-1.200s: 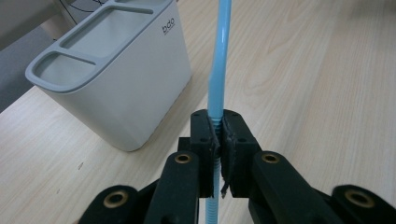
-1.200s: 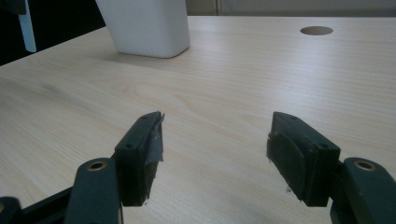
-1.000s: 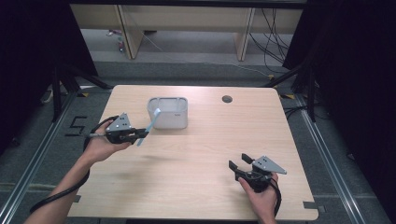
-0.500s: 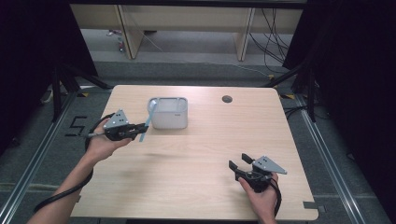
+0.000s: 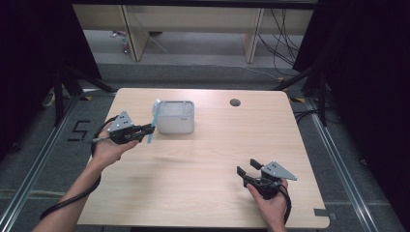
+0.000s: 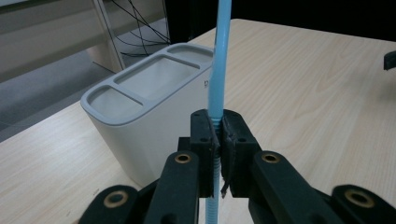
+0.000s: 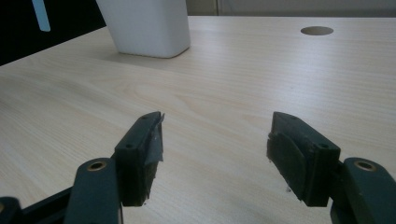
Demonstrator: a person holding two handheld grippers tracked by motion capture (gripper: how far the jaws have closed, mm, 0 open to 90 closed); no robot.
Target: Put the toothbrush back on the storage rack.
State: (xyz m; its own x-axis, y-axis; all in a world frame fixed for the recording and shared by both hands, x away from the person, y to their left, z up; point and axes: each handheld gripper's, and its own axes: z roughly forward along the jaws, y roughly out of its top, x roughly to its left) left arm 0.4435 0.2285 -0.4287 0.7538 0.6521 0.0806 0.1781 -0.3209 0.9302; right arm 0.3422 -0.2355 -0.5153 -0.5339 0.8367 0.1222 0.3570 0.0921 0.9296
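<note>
A light blue straw [image 5: 151, 124] is clamped between the jaws of the left gripper [image 5: 147, 129], and it stands nearly upright, with its top end above the jaws and its lower end below them. In the left gripper view the straw [image 6: 218, 60] runs up the middle, and the two black jaws are pressed on its ribbed, bendable part. The lower end hangs above the tabletop [image 5: 212, 169]; whether it touches the wood I cannot tell.

Just beside the straw, on its right in the high view, stands a white holder [image 5: 176, 116] with rounded corners. Its top [image 6: 154, 77] is divided in three compartments: one big in the middle and one smaller at each end. The straw is outside the holder, close to its left end, not in any compartment.

The left gripper is held by the person's left hand [image 5: 107, 150] near the left edge of the tabletop, and a black cable [image 5: 72, 198] trails from it along the forearm.

The right gripper [image 5: 246, 173] is well apart, near the front right corner of the tabletop, in the person's right hand [image 5: 270, 205]. Its jaws are spread wide with nothing between them, and in the right gripper view bare wood shows in the gap [image 7: 215, 140].

A small round hole [image 5: 235, 102] is in the tabletop near its far edge, to the right of the holder.
</note>
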